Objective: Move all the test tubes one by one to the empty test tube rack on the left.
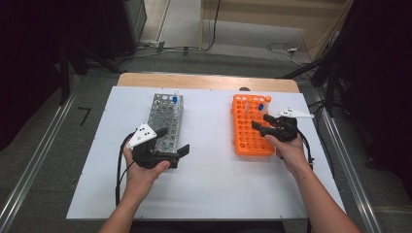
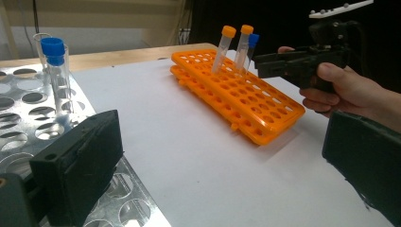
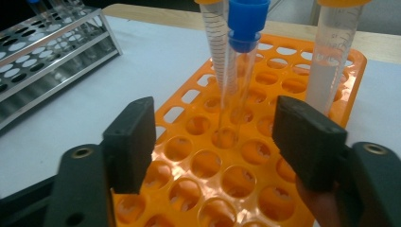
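Note:
An orange tube rack (image 1: 245,141) lies at the right of the white table and a metal rack (image 1: 163,121) at the left. The orange rack (image 3: 189,165) holds a blue-capped tube (image 3: 241,52) and two orange-capped tubes (image 3: 215,42) (image 3: 331,61), all upright near its far end. My right gripper (image 3: 217,137) hovers over this rack, jaws apart, with the blue-capped tube just ahead of the gap and untouched. My left gripper (image 2: 222,156) stands wide open over the near end of the metal rack (image 2: 28,109), holding nothing. Another blue-capped tube (image 2: 56,75) stands at that rack's far end.
A white sheet (image 1: 209,184) covers the table, with bare room between the two racks and in front of them. The wooden table edge (image 1: 204,81) shows at the back. Cables lie on the floor beyond.

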`<state>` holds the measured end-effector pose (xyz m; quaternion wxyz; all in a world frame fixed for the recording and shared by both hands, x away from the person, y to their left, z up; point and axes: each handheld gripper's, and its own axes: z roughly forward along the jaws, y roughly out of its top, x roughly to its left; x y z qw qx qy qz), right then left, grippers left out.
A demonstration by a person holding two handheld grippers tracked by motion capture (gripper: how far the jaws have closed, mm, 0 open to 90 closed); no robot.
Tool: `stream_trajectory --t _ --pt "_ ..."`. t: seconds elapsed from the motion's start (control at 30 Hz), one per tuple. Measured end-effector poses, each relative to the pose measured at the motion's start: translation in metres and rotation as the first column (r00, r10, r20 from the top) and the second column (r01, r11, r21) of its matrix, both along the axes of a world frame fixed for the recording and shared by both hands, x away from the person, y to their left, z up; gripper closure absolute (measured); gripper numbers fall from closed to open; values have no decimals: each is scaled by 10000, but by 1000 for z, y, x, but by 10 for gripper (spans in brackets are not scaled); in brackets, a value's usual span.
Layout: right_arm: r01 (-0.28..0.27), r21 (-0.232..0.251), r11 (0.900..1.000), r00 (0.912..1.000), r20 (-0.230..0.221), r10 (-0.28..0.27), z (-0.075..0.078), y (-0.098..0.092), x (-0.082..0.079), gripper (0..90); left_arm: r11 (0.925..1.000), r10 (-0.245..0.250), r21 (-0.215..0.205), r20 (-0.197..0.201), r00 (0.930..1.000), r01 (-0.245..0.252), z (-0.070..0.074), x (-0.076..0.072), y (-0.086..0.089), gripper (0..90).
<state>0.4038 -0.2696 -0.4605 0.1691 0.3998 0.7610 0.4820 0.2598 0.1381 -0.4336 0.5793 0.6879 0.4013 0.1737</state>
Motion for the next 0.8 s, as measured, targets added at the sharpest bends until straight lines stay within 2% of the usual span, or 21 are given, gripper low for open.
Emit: stream_trajectory --t 0.1,0.27,0.33,0.5,0.67,0.8 --pt "-22 -128 9999 9999 -132 20 -4 0 9 416 10000 0 13 -22 10000 0 -1 0 0 0" --pt "-368 -239 9990 9983 -463 357 -9 1 20 493 10000 25 -18 -47 10000 -25 -1 0 1 0" --pt "-392 -238 9989 9979 -519 379 -9 0 23 510 10000 14 -5 -59 10000 -14 -1 0 0 0" --pt "-837 -126 9964 9939 -731 826 -12 0 30 534 10000 -22 2 -123 9999 22 -3 0 -2 0" --pt "-1048 -367 9938 9938 -418 1033 -13 2 32 594 9999 -78 86 -189 9998 80 -4 1 -5 0" --pt "-1061 -536 9929 9941 -288 1047 -14 3 31 729 9999 -85 140 -221 9997 88 -5 1 -6 0"
